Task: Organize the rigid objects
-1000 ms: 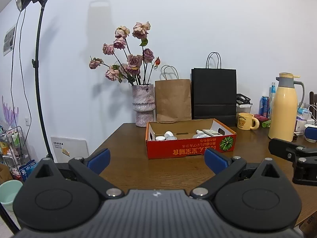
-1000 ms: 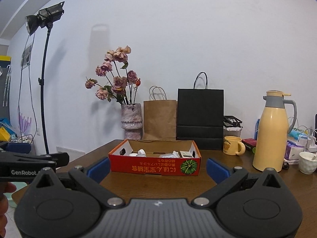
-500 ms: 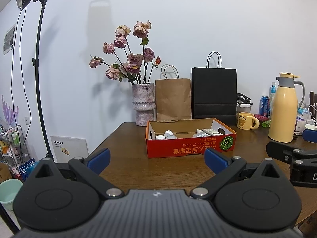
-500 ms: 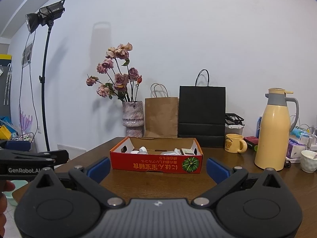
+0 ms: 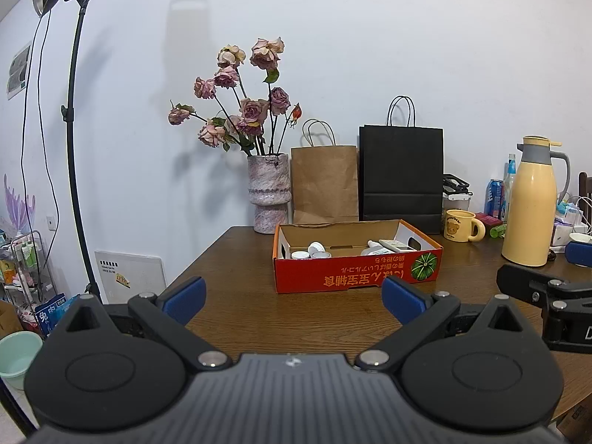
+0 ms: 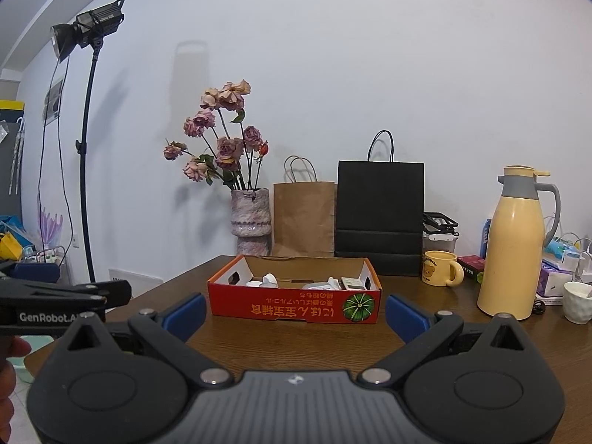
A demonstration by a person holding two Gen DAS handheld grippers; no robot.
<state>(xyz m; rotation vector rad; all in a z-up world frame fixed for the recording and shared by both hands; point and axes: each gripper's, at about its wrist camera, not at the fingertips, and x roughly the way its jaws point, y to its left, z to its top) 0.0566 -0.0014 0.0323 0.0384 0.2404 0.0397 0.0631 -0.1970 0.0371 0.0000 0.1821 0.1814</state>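
Bottles and caps [image 5: 314,251] in the red box [image 5: 355,273] lie straight ahead of both wide-open, empty claws, left claw [image 5: 292,292] and right claw [image 6: 294,312].

A shallow red cardboard box [image 5: 355,272] with an open top stands flat on the brown wooden table [image 5: 259,318], its long printed side, which bears white characters and a green pumpkin picture, turned toward both cameras. Inside it at the left lie a few small white round caps or jars [image 5: 312,251], and at the right a white bottle [image 5: 373,247] lies on its side just beside a flat pale rectangular item [image 5: 397,246] that rests against the right end wall. From the right wrist view the same contents [image 6: 270,280] show only partly above the front wall, so their exact shapes cannot be told.
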